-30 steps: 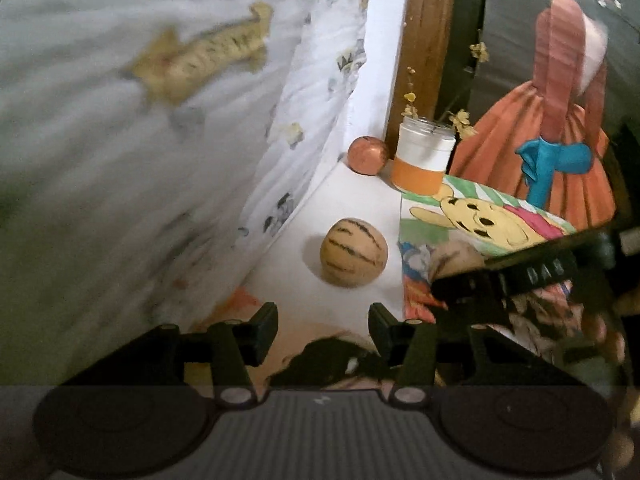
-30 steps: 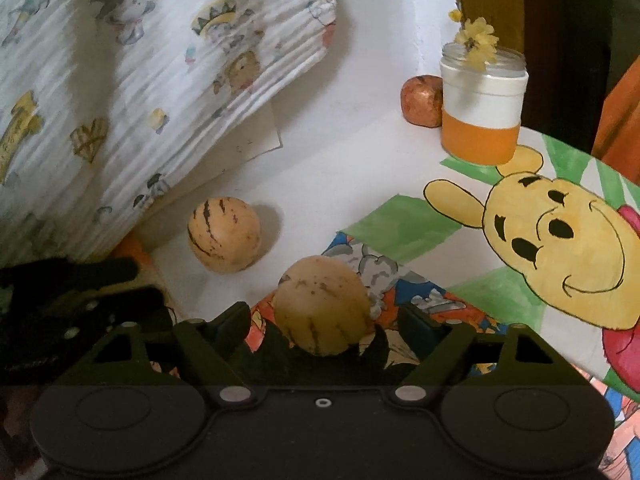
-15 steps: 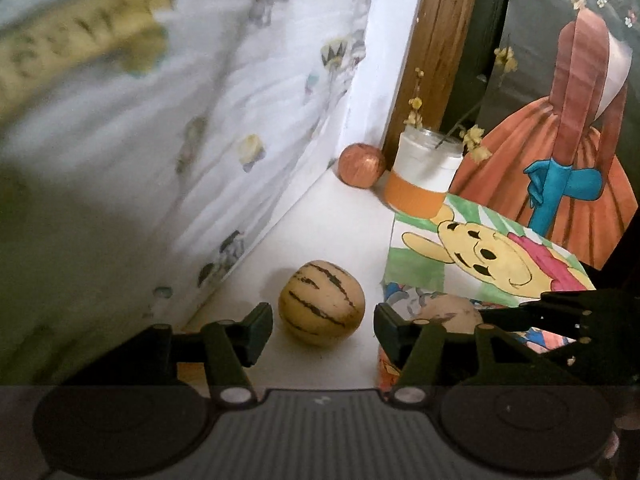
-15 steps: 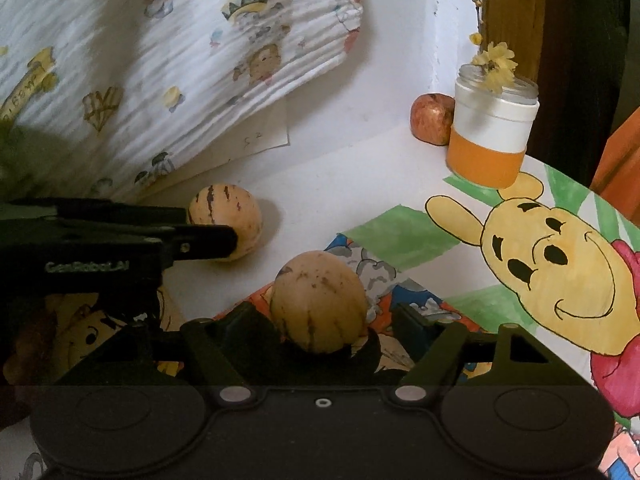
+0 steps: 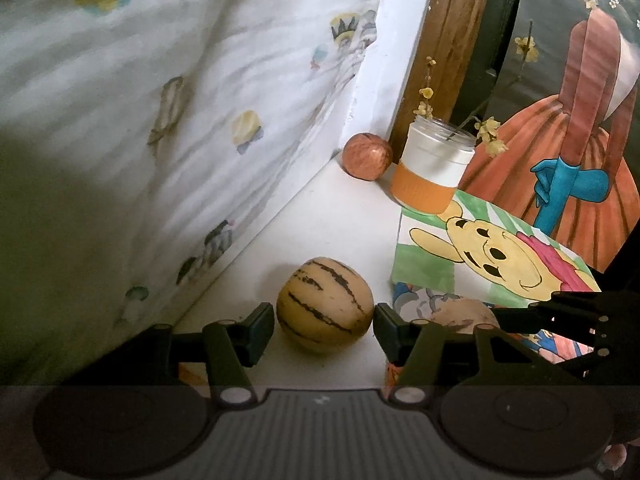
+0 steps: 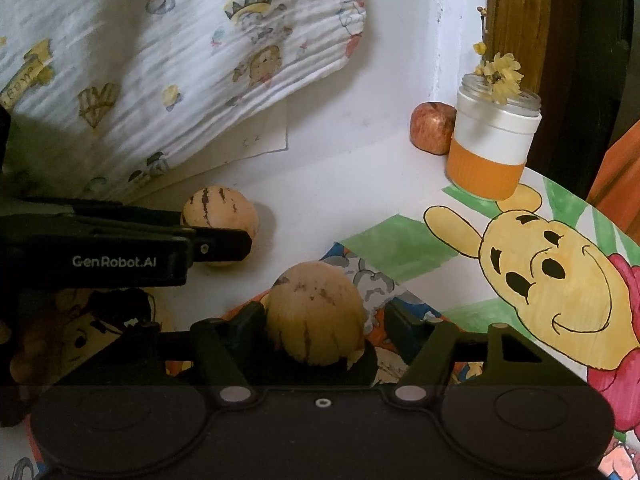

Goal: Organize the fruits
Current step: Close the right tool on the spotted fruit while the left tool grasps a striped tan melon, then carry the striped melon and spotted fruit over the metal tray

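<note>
The left gripper (image 5: 325,320) sits low over the white tabletop (image 5: 340,220) with a striped yellow fruit (image 5: 325,309) between its two fingers; the right pad looks to meet the fruit's side and the left pad stands a hair off it, so whether it is truly gripped cannot be told. The fruit rests on the bare tabletop, just left of the edge of a cartoon bear drawing (image 5: 500,256). The right gripper (image 6: 325,330) has its jaws around a second, paler fruit (image 6: 314,314) with faint brown marks; they have just been closing, the left pad is against the fruit and the right pad is near its side with a sliver of gap, so the pads are not yet clamped on it. This fruit sits on a colourful cartoon sheet (image 6: 376,284) at the near edge of the bear drawing. In the right wrist view the left gripper's black body reaches in from the left, its finger crossing in front of the striped fruit. Further back, a reddish apple (image 6: 432,128) stands in the corner touching a white and orange jar (image 6: 490,152) that holds yellow flowers (image 6: 498,74). A printed white cloth (image 6: 180,60) hangs along the wall on the left, over a sheet of paper (image 6: 256,140). Behind the jar stand a wooden post (image 5: 452,40) and a painting of an orange dress (image 5: 568,140).
</note>
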{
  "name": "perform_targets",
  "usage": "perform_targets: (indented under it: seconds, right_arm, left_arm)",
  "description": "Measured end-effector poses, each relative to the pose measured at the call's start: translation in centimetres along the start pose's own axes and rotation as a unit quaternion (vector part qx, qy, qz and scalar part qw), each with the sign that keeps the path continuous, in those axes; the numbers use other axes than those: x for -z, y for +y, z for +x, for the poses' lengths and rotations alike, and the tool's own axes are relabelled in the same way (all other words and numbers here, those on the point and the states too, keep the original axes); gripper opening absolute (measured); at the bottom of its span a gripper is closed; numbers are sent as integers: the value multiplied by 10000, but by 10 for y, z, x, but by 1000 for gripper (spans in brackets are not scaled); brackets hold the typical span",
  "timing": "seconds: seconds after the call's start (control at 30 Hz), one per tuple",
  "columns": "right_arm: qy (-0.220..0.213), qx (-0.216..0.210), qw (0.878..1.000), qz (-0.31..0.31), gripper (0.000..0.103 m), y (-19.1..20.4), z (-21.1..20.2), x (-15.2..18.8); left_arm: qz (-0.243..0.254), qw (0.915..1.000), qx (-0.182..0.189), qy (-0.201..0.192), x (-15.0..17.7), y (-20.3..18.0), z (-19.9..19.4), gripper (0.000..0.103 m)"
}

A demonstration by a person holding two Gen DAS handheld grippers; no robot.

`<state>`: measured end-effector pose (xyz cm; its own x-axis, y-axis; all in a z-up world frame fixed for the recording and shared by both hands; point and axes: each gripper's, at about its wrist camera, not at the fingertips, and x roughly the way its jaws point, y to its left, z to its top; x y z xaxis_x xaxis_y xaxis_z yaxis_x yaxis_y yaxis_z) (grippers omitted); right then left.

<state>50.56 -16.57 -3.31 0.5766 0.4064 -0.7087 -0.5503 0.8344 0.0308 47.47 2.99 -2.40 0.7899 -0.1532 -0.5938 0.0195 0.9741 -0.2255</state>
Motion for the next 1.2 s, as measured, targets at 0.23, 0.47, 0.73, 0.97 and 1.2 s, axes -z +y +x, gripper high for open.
perform_targets:
  seconds: [0.23,0.47,0.73,0.97,1.2]
  right_arm:
    - [-2,101,9998,-150,57,4,2,0]
    - [23,158,9997,-193,53,8,-7,0]
    - [-260,219,9992,-194,53,16,-53,4]
    - [-603,242,9979,6,53,24,-114,17]
    - [-828,244,9959,276,53,28,-177,37]
  left_arm:
    - [72,9999,-89,-72,-2,-4,3,57]
    - [-18,9999,-126,-33,-3,-2,0,56]
    - [21,9997,-105,-210,-7,-8,-33,56]
    - [61,9989,31,-473,-6,-22,-80,56]
    - [-14,9978,191,-639,11,-38,-131,56]
